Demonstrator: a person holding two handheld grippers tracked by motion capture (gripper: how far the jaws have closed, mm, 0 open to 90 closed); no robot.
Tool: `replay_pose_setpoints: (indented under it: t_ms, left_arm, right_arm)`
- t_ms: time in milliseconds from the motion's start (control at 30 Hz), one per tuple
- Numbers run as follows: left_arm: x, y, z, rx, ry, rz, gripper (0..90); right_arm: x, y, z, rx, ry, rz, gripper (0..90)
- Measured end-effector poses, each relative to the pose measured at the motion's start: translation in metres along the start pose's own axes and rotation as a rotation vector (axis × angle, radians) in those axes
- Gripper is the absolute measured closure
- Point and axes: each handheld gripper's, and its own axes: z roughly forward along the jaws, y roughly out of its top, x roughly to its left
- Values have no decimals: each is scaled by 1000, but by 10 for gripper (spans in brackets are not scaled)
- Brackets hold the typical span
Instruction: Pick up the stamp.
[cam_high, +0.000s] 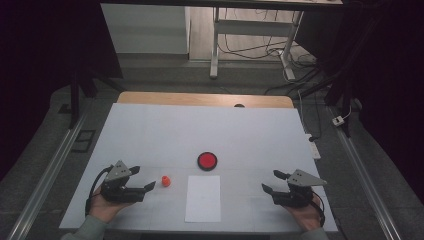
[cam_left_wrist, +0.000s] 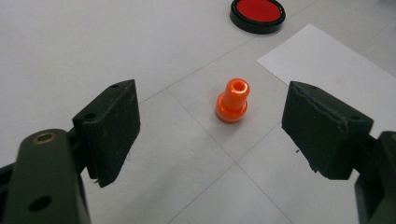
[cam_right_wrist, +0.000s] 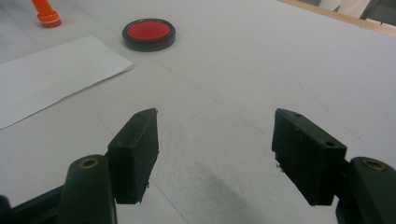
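Observation:
A small orange peg-like stamp (cam_high: 165, 181) stands upright on the white table, also seen close up as the stamp (cam_left_wrist: 232, 101) just ahead of my left jaws. My left gripper (cam_high: 142, 179) is open, a short way left of it, with nothing between its jaws; the left gripper (cam_left_wrist: 210, 135) shows the same. A round red pad in a black rim (cam_high: 207, 161) lies behind a white sheet of paper (cam_high: 203, 198). My right gripper (cam_high: 274, 181) is open over bare table at the right, the right gripper (cam_right_wrist: 215, 149) holding nothing.
The white table top (cam_high: 150, 135) ends in a wooden strip (cam_high: 200, 98) at the far side. Beyond it stand a desk frame (cam_high: 216, 45) and loose cables (cam_high: 300, 75) on the floor. A metal rail (cam_high: 47, 175) runs along the left.

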Motion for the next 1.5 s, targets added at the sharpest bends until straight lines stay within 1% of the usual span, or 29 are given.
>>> replay_pose_setpoints:
  t_ms: [67, 200, 233, 400, 567, 667, 867, 900, 1033, 1167, 1233, 1333, 1400, 1500]
  left_arm:
    - [-1, 2, 1, -3, -4, 6, 201]
    - [-4, 6, 0, -11, -18, 20, 205]
    - [-5, 7, 0, -11, -24, 23, 208]
    - [-9, 11, 2, -7, -47, 46, 216]
    - [-13, 13, 8, 10, -68, 57, 217]
    - [-15, 15, 12, 25, -73, 66, 217]
    - [-18, 18, 22, 59, -83, 78, 219]
    - [-18, 18, 23, 67, -84, 84, 219]
    - [-20, 19, 31, 104, -64, 98, 230]
    - [-21, 20, 37, 122, -42, 118, 249]
    - [-19, 20, 41, 127, -40, 126, 259]
    - [-17, 21, 46, 129, -35, 135, 274]
    - [-17, 21, 49, 127, -41, 138, 285]
    - [-17, 21, 52, 124, -50, 142, 314]
  right_arm:
    - [1, 0, 0, 8, 0, -2, 316]
    - [3, 0, 1, 4, -1, -2, 316]
    - [3, 0, 0, 13, -11, -5, 316]
    - [4, 1, 1, 10, -4, -7, 317]
    - [4, 0, 3, 14, 0, -4, 317]
    - [3, 0, 3, 18, -9, -4, 317]
    - [3, -1, 2, 20, -11, -3, 318]
    - [3, -1, 2, 20, -11, -4, 318]
    - [3, -2, 2, 24, -16, -4, 318]
    - [4, -2, 2, 18, -17, -5, 319]
    - [4, -1, 2, 27, -16, -12, 319]
    - [5, -2, 3, 24, -17, -10, 319]
    - [5, -2, 3, 33, -19, -13, 319]
    - [5, -2, 3, 25, -22, -11, 319]
